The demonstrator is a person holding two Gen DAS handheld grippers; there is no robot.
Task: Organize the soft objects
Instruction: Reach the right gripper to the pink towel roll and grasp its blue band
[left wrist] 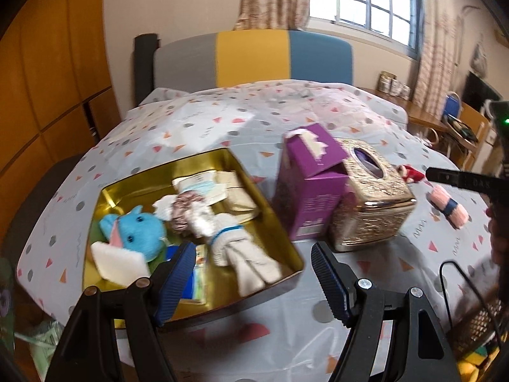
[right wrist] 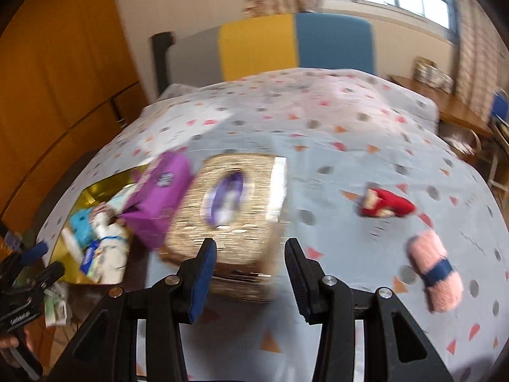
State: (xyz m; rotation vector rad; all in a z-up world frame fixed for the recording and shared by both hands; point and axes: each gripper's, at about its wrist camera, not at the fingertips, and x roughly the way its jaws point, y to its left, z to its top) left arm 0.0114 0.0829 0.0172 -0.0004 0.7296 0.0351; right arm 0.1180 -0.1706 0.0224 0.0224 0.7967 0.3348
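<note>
With both the left gripper [left wrist: 253, 278] and right gripper [right wrist: 251, 278] spread apart and empty, the pink rolled towel [right wrist: 435, 276], lying on the bedspread [right wrist: 350, 127] right of the gold tissue box [right wrist: 229, 219], is judged light and squashy, best pinched across its blue band [right wrist: 438, 272].

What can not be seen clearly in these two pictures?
- Tin contents, left wrist view: the left gripper's fingers cover the near items; the flat packets under the blue toy are unreadable.
- Purple box print: too blurred to read in either view.
- Red toy, right wrist view: motion blur hides its shape.
- Gold tissue box: its near edge sits behind the right gripper.
</note>
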